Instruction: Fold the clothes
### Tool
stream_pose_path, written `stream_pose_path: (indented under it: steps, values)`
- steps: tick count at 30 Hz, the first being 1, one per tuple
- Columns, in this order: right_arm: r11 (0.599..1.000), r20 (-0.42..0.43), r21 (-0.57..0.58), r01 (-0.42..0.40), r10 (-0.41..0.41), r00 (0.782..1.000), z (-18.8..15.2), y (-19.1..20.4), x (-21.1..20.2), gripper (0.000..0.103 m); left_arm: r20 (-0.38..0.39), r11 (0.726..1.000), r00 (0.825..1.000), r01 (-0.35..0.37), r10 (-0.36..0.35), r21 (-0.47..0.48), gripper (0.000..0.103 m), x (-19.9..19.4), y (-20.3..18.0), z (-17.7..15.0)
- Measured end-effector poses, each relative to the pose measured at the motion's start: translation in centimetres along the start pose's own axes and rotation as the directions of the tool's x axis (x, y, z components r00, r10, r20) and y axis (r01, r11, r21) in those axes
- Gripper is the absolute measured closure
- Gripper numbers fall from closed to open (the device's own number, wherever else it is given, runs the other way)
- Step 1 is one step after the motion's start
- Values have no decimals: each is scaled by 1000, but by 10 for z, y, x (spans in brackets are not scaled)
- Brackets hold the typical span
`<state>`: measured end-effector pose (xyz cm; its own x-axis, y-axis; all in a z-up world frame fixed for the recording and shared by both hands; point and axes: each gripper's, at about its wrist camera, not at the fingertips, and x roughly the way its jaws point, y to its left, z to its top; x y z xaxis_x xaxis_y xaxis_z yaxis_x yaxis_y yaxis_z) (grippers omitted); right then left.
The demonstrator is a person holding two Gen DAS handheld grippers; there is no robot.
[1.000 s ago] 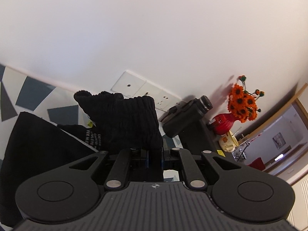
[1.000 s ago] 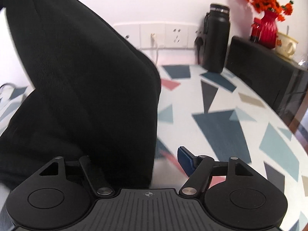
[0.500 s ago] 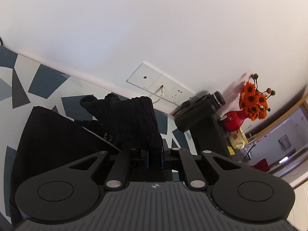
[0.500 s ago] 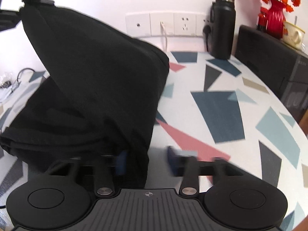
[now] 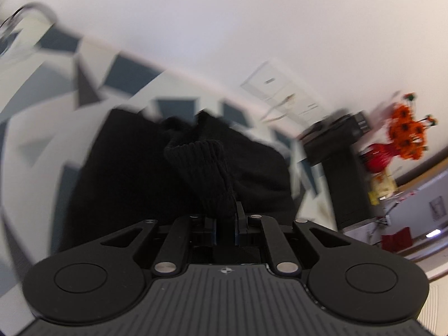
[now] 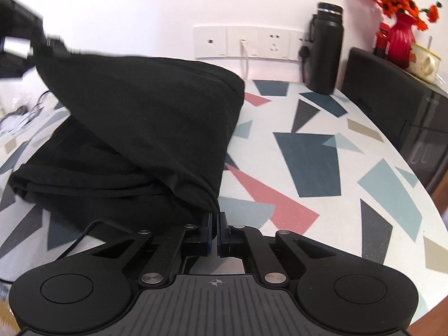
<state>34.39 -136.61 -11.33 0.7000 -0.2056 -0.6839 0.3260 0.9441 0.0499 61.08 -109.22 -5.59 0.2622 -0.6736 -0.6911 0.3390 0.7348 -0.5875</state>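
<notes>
The left gripper [image 5: 226, 224] was clamped on the ribbed cuff [image 5: 204, 173] of the black garment [image 6: 145, 117]; the right gripper [image 6: 215, 231] pinched its hem just ahead, above the surface [image 6: 322, 151].

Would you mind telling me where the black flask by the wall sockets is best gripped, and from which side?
Grip the black flask around its straight cylindrical body, below the narrower cap, coming in level from the open table side in front. It stands upright with the wall close behind and a dark cabinet near its right, so those sides look cramped.
</notes>
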Motion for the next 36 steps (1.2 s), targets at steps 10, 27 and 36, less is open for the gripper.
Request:
stream_pose_path:
  steps: [10,27,36]
  values:
    - [995,-99,-80,-66,57,993,-10,6,5,101,-59,986,985,-163,164,22,89,45,70,-58]
    - [979,6,-92,-184,185,983,73,28,9,54,-82,995,992,-89,93,44,86,15,73,-80]
    - [941,-60,-323,-105,91,994,73,79,85,53,-68,976,988,-121,135,180,40,-28,60,-52]
